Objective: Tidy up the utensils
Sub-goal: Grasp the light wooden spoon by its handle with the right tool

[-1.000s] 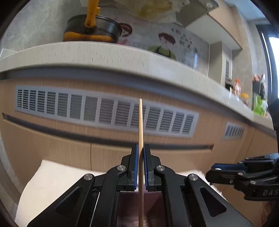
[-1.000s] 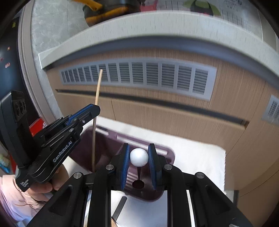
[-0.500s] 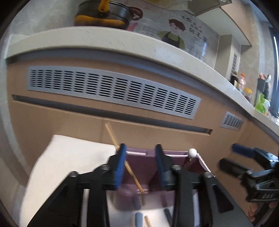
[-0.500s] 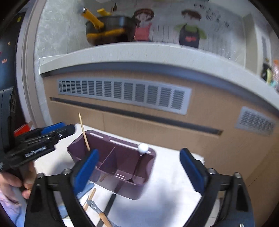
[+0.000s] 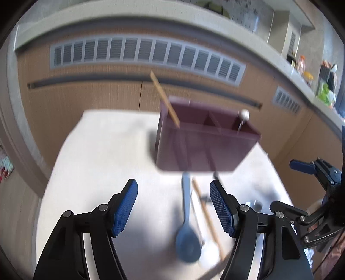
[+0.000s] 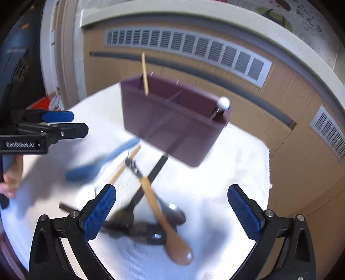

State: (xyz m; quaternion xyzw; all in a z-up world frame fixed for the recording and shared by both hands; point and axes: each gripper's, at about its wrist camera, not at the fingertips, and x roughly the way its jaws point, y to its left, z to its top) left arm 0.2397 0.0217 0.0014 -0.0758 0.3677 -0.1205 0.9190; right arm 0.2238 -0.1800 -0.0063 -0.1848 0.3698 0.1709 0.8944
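Observation:
A purple divided caddy (image 5: 207, 146) (image 6: 172, 122) stands on a white cloth. A wooden chopstick (image 5: 165, 99) (image 6: 144, 73) leans in its left compartment, and a white ball-topped utensil (image 5: 245, 114) (image 6: 223, 103) stands in its right one. In front of the caddy lie a blue spoon (image 5: 187, 226) (image 6: 101, 163), a wooden spoon (image 6: 163, 219), a thin wooden stick (image 5: 207, 217) and a black utensil (image 6: 148, 183). My left gripper (image 5: 172, 187) (image 6: 73, 123) hangs over the blue spoon, jaws opening, nothing between them. My right gripper (image 6: 171, 191) (image 5: 295, 189) hangs above the wooden spoon, jaws opening wide and empty.
The white cloth (image 5: 97, 161) covers a small table set against wooden cabinet fronts with grey vent grilles (image 5: 146, 53). A pale countertop (image 6: 215, 15) runs above. A hand (image 6: 10, 178) holds the left gripper's handle. Both views are blurred by motion.
The left gripper let go of the chopstick and the right let go of the ball-topped utensil; both now stand in the caddy. Both grippers pulled back, tilted down and widened.

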